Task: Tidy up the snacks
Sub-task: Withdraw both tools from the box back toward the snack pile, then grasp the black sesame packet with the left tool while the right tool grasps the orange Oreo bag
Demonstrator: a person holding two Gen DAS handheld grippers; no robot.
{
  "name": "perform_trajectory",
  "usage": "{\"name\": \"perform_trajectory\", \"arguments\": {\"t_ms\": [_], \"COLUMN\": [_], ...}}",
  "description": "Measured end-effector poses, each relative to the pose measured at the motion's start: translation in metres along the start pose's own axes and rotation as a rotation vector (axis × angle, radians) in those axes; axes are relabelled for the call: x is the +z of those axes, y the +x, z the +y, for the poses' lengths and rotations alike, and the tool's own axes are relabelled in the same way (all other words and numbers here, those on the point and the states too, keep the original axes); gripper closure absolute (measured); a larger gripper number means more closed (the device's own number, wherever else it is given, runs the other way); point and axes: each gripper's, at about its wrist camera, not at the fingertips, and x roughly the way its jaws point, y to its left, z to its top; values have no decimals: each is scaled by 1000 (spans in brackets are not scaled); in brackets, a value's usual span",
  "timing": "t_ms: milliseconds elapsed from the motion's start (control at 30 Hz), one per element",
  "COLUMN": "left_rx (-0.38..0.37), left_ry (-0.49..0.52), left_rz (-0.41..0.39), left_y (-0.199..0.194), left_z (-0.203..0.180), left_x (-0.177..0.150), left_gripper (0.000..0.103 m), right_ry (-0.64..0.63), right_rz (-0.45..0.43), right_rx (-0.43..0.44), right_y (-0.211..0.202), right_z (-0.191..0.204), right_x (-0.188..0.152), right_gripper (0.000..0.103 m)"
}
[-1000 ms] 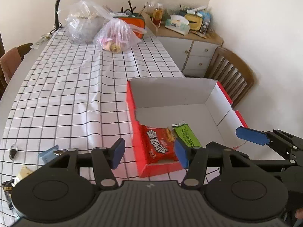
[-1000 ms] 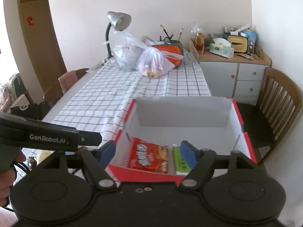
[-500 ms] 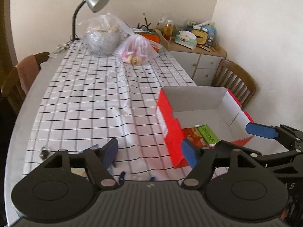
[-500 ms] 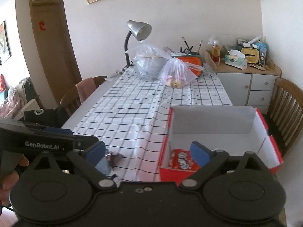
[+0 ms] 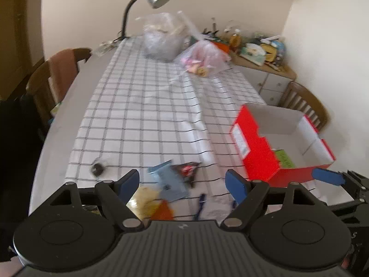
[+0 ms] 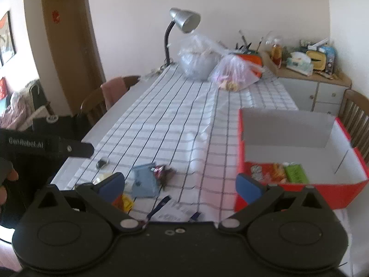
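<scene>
Right now both grippers are spread wide and hold nothing. The left gripper (image 5: 183,183) hangs over the small pile of snacks at the near end of the table (image 5: 69,120). The right gripper (image 6: 181,183) hangs just beside it, with the red box (image 6: 299,192) at about 3 o'clock from its tips.

The loose snacks lie close together. A blue packet (image 5: 170,182) sits in the middle, and a dark red packet (image 5: 188,169) touches it at about 1 o'clock. A yellow packet (image 5: 144,199) and an orange packet (image 5: 162,210) sit at about 7 o'clock from the blue one. A small dark candy (image 5: 97,169) lies alone at 9 o'clock. Inside the box there are already a red snack bag (image 6: 267,170) and a green packet (image 6: 296,173).

What could go wrong? I think the fingers could grab two packets at once, because they touch each other. The flat packets could slip out, since they are thin and smooth. The tips could also catch the checked tablecloth (image 5: 150,106) and pull it, and that would drag the box. The two grippers are near each other, so they could bump. The picture is blurry, so aiming may be hard.
</scene>
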Motion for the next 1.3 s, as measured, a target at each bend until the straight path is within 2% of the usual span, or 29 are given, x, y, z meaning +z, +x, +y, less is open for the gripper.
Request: {"name": "perform_trajectory", "arguments": {"t_ms": [233,467,733,933,1133,1167,1233,1300], "left_rx": [71,150,215,233,215,215,213,209], "left_ry": [-66,-120,-124,-140,-139,-137,-130,-133], "left_rz": [59,151,265,303,348,355,377,389], "left_y": [13,43,84,101,112,113,117,119], "left_z": [57,101,122,133,134,134,133,133], "left_x": [-10,-23,-43,-46,-47,-48,-48,-48], "left_gripper": [21,21,21,22,23,25,39,42], "right_ry": [-71,-149,-269,-382,-498,-505,-507,-506], "right_rz": [84,175,264,281,275,282,287,296], "right_rx": [54,98,92,78,61,64,62,70], "right_y": [28,60,97,115,126,129,132,134], "right_z": [34,67,99,122,135,136,138,139], "right_x": [-19,-40,-61,-68,-69,-68,-67,-66], "right_gripper": [0,0,4,8,21,23,29,39]}}
